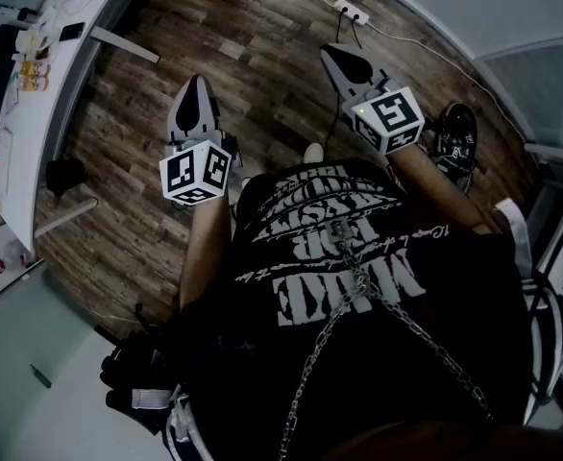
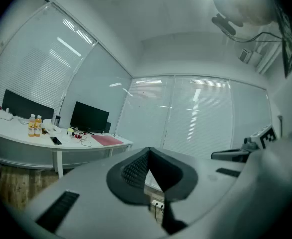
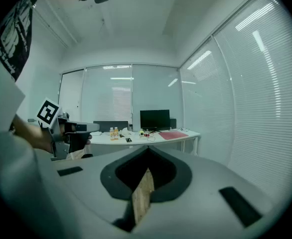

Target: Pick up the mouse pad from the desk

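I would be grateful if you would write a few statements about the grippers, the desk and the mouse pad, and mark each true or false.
1. The left gripper and the right gripper are both shut with nothing between their jaws. True.
2. The right gripper holds the mouse pad. False: the reddish pad lies flat on the desk, away from both grippers.
3. Two orange bottles stand on the desk. True.
4. Both grippers are over the desk. False: in the head view they are over the wooden floor, with the desk off to the left.

bare wood floor (image 1: 262, 56) ahead, desk (image 1: 34, 133) at left
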`<state>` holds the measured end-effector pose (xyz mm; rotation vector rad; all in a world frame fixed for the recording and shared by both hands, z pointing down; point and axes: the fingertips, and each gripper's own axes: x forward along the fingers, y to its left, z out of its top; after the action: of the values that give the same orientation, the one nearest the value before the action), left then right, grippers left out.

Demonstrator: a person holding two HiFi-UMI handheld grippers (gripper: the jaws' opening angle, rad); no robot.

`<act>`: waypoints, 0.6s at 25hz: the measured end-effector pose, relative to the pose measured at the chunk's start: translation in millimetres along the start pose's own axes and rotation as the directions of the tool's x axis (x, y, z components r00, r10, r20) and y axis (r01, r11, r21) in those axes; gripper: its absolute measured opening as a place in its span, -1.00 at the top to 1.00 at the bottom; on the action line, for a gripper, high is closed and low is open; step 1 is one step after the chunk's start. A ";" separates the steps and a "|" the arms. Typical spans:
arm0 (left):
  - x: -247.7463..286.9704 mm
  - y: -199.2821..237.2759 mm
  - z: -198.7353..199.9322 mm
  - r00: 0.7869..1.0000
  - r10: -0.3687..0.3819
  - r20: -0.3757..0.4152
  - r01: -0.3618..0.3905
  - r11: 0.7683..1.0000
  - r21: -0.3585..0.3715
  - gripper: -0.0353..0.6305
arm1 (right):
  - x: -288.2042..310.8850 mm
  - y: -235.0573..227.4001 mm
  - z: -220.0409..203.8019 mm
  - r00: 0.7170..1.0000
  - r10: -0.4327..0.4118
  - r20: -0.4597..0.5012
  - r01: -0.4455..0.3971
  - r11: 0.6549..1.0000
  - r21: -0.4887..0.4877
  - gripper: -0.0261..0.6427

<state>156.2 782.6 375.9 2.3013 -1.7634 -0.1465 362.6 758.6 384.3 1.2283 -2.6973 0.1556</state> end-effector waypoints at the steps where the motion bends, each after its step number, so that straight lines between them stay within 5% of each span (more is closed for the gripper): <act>1: 2.4 -1.9 0.1 1.000 0.003 -0.001 -0.003 1.000 0.003 0.88 | 0.2 -4.8 -0.7 1.000 0.000 -0.001 0.000 1.000 0.004 0.92; 10: 14.7 11.0 -7.6 0.996 0.074 -0.040 -0.074 0.997 0.023 0.88 | 18.7 -39.2 -10.2 1.000 0.021 0.003 -0.021 0.996 0.091 0.92; 15: 20.6 53.4 -13.9 0.992 0.108 -0.070 -0.105 0.994 0.041 0.88 | 58.5 -39.4 -10.4 1.000 0.021 -0.008 -0.020 0.991 0.133 0.92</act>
<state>114.8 751.4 403.9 2.2016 -1.8618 -0.0120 355.8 691.3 407.2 1.2317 -2.7310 0.3490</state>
